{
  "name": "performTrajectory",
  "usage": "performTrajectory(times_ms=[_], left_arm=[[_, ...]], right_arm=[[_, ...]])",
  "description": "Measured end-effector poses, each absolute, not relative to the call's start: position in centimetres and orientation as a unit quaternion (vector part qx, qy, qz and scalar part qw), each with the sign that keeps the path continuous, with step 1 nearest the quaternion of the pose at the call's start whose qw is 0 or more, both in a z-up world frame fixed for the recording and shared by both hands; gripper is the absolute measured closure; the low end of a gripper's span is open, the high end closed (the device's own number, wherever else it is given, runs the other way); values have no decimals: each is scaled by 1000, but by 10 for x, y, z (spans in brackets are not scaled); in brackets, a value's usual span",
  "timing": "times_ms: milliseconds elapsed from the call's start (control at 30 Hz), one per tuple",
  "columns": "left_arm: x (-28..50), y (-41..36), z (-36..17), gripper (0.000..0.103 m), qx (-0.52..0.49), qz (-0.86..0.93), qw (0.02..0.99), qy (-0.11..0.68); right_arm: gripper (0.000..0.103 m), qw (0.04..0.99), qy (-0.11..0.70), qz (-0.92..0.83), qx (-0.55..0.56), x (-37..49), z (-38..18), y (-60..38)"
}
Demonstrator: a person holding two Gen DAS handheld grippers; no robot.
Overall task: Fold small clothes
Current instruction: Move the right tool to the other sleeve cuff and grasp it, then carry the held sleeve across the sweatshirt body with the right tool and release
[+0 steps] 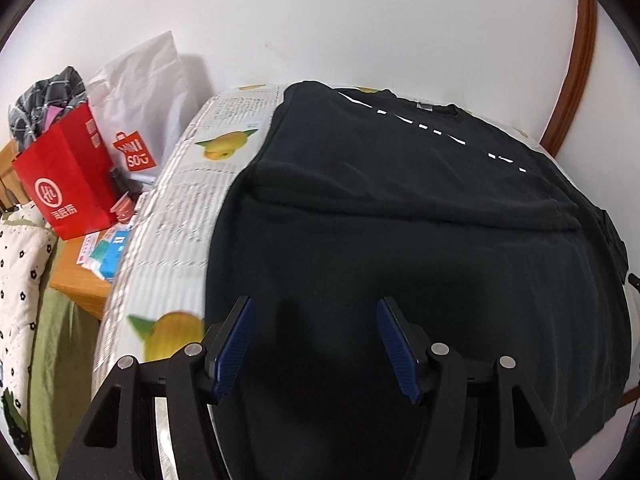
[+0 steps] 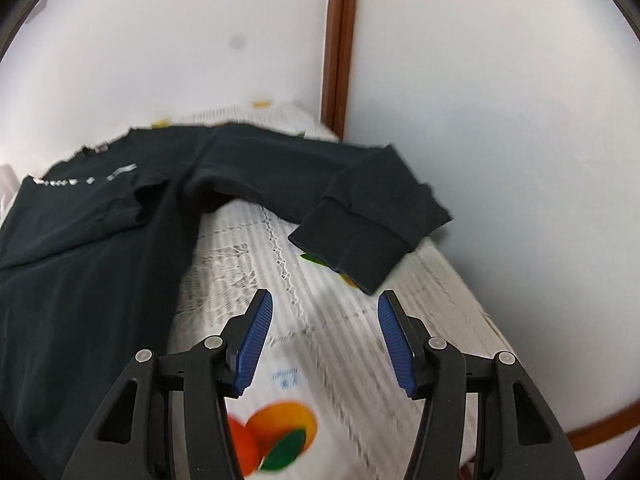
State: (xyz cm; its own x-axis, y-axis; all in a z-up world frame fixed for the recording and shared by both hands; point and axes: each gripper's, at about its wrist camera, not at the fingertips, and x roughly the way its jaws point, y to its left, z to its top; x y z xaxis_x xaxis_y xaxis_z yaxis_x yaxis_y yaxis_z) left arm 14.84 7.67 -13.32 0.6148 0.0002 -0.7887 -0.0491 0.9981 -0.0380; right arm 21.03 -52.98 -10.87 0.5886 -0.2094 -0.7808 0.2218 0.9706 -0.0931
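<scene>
With both the left gripper (image 1: pixel 316 312) and right gripper (image 2: pixel 325 307) parted and empty above the black sweatshirt (image 1: pixel 400 220) spread on the printed tablecloth (image 2: pixel 320 320), the outstretched sleeve (image 2: pixel 360 216) (its cuff near the table edge) could slip off if tugged carelessly.

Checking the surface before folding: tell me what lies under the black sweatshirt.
The black sweatshirt lies on a white cloth with fruit prints, seen around its edges. Whatever sits directly beneath the body is covered.

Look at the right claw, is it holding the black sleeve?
No, the right claw is open with only the printed cloth showing between its blue fingers, and the sleeve lies farther away, untouched.
</scene>
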Motion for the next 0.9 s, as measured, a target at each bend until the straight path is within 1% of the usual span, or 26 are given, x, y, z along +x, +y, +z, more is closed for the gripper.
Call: performTrajectory(times_ms=[100,200,333,467,500,533,567,633,767,900], left_arm=[[161,73,-140,43,-28,15,893,449],[170,71,-145,43,-29,19,889,457],[179,71,-148,43,-31,21,885,464],[189,72,-151,43,-31,23,883,468],[192,72,-152,43,-31,24,882,470],[193,72,-154,43,-31,24,880,473],[195,72,-155,43,-31,24,880,474],[196,73,-158,43,-32,22,878,477],[197,75,-159,43,-35,16,880,474],[193,79,-157,43,-32,12,881,472]], right_arm=[[47,884,452,-118,11,232,-122,-534],[41,880,458,-121,20,255,-135,-539],[40,876,462,-133,25,275,-147,-542],[40,872,465,-152,7,290,-156,-537],[42,874,461,-156,7,290,-155,-538],[53,873,459,-163,8,292,-155,-539],[58,874,456,-167,11,292,-155,-540],[88,875,456,-161,11,292,-154,-540],[90,873,462,-157,-4,291,-146,-542],[91,888,433,-154,12,277,-108,-544]])
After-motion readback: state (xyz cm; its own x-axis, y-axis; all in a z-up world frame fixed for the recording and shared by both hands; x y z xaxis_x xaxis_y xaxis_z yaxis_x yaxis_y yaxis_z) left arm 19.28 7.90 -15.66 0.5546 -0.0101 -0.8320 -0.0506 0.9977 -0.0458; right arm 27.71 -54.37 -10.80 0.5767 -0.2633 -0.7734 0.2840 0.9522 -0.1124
